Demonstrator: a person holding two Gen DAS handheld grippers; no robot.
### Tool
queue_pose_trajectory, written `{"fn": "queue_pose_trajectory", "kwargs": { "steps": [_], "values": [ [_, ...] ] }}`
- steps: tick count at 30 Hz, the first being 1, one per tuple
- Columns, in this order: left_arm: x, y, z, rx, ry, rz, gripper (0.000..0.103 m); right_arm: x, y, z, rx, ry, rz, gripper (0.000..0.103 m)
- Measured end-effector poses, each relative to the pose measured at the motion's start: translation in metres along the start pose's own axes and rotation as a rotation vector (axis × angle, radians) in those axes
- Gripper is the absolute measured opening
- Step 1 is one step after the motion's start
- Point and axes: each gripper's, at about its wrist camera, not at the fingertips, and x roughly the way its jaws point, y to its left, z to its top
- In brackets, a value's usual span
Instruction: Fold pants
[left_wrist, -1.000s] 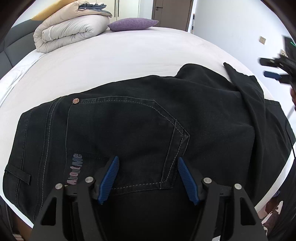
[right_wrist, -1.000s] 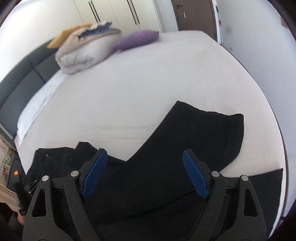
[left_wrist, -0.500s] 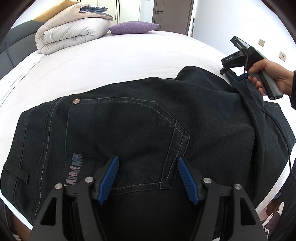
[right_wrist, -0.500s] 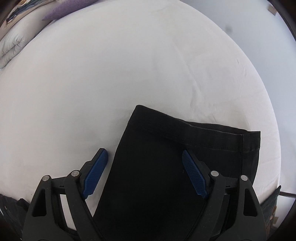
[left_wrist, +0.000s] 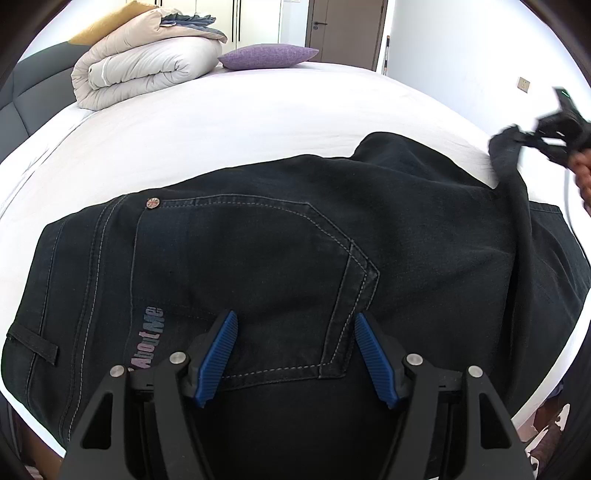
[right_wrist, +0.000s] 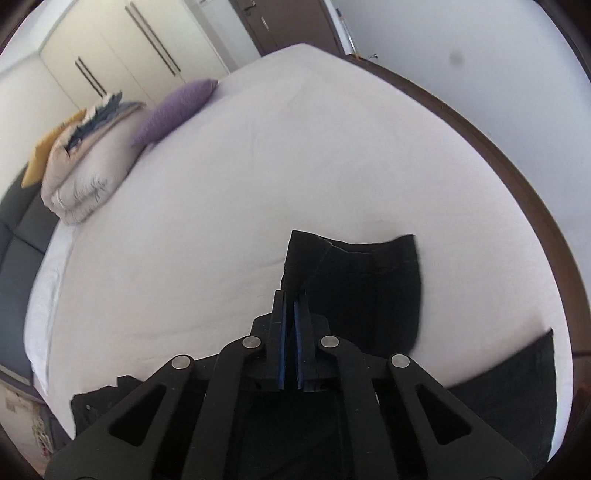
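Note:
Black jeans (left_wrist: 295, 240) lie on the white bed, back pocket up, waist to the left. My left gripper (left_wrist: 295, 350) is open, just above the seat of the jeans by the pocket's lower edge. My right gripper (right_wrist: 290, 310) is shut on the hem of one pant leg (right_wrist: 354, 280) and holds it lifted off the bed. In the left wrist view the right gripper (left_wrist: 554, 136) shows at the far right edge with the leg cloth (left_wrist: 513, 184) hanging from it. The other leg end (right_wrist: 524, 373) lies at the bed's right edge.
A rolled beige duvet (left_wrist: 147, 70) and a purple pillow (left_wrist: 269, 55) sit at the far end of the bed (left_wrist: 258, 122). A grey headboard (left_wrist: 22, 92) is at the left. The bed's near edge runs just behind the jeans.
My right gripper has closed on the pant leg hem and lifted it up. The left gripper has stayed open over the seat of the jeans.

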Motion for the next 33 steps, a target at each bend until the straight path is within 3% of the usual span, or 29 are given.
{"fn": "queue_pose_trajectory", "kwargs": {
  "steps": [3,6,12,16,25,33],
  "values": [
    [0.000,0.001,0.002,-0.009,0.003,-0.006,0.069,-0.054,-0.052,-0.005,0.113,-0.062,0.049,0.002],
    [0.001,0.002,0.005,-0.015,0.010,-0.004,0.069,-0.097,-0.102,-0.041,0.216,-0.100,0.057,0.002],
    [0.002,0.002,0.013,-0.022,0.030,0.004,0.070,-0.120,-0.182,-0.136,0.448,-0.108,0.085,0.002],
    [0.003,0.002,0.019,-0.037,0.046,0.005,0.069,-0.101,-0.186,-0.191,0.526,-0.111,0.126,0.002],
    [0.003,0.000,0.027,-0.044,0.069,0.026,0.070,-0.078,-0.221,-0.229,0.620,-0.106,0.186,0.002],
    [-0.007,0.000,0.020,-0.049,0.069,0.020,0.070,-0.086,-0.227,-0.248,0.644,-0.084,0.202,0.001]
  ]
}}
